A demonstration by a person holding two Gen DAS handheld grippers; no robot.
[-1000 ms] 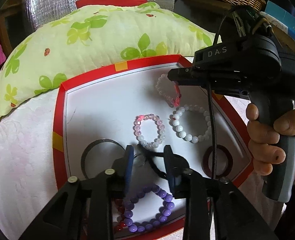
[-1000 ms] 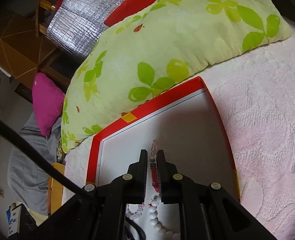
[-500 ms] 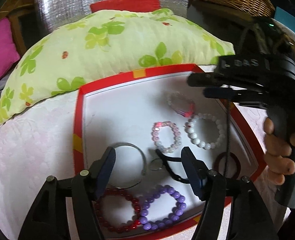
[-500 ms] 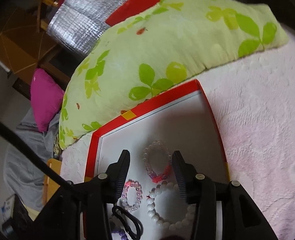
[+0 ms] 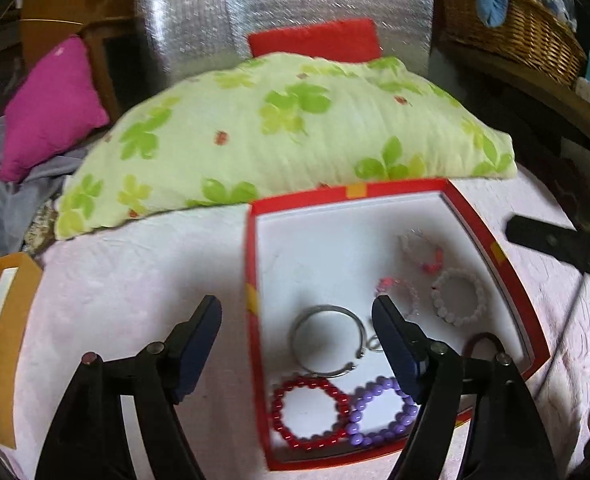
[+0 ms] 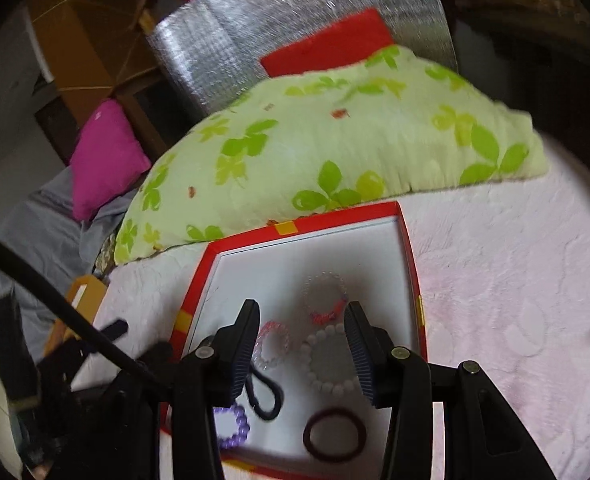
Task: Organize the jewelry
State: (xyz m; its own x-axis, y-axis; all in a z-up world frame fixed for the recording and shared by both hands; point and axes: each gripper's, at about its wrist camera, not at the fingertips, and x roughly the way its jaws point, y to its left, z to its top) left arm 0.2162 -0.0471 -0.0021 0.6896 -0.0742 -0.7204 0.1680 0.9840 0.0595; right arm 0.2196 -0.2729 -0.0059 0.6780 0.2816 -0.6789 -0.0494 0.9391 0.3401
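A red-rimmed tray [image 5: 251,280] with a white floor lies on the pink bedspread. On it lie a silver bangle [image 5: 327,309], red beads [image 5: 279,404], purple beads [image 5: 359,404], white beads [image 6: 311,360], a clear bracelet with pink beads [image 6: 327,316], a small pink bracelet [image 6: 271,328], a black hair tie [image 6: 271,396] and a dark red band [image 6: 315,444]. My left gripper [image 5: 295,312] hovers over the tray's left rim, its jaws opening with nothing between them. Above the tray's middle my right gripper [image 6: 302,312] stands open and holds nothing.
A green leaf-print pillow [image 5: 295,132] lies behind the tray [image 6: 411,264]. Further back are a pink cushion [image 5: 51,108], silver padding [image 5: 295,4] and a wicker basket [image 5: 527,28]. An orange box [image 5: 3,320] sits at the left edge of the bedspread [image 6: 515,300].
Both grippers opened and pulled up and back from the tray. The right let go of the clear pink bracelet and the left let go of the black hair tie; both lie on the tray.
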